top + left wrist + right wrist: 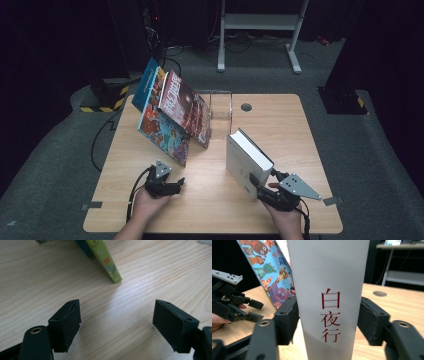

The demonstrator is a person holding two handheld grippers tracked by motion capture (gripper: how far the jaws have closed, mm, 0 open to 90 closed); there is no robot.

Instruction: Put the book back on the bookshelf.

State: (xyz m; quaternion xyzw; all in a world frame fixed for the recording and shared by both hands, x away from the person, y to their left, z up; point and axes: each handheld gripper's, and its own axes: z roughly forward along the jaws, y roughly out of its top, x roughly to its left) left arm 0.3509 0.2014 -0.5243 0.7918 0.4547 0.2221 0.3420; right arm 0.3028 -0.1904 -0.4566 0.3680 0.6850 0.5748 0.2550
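While the left tool (176, 183) gapes, the right tool (328, 320) pinches the upright white book (245, 159).

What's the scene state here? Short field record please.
surface: light wooden table
right gripper: jaws clamped on spine of thick white book, held upright
left gripper: jaws open, nothing between them, low over table
leaning stack: colourful picture books tilted against clear acrylic bookend
table detail: round grey grommet
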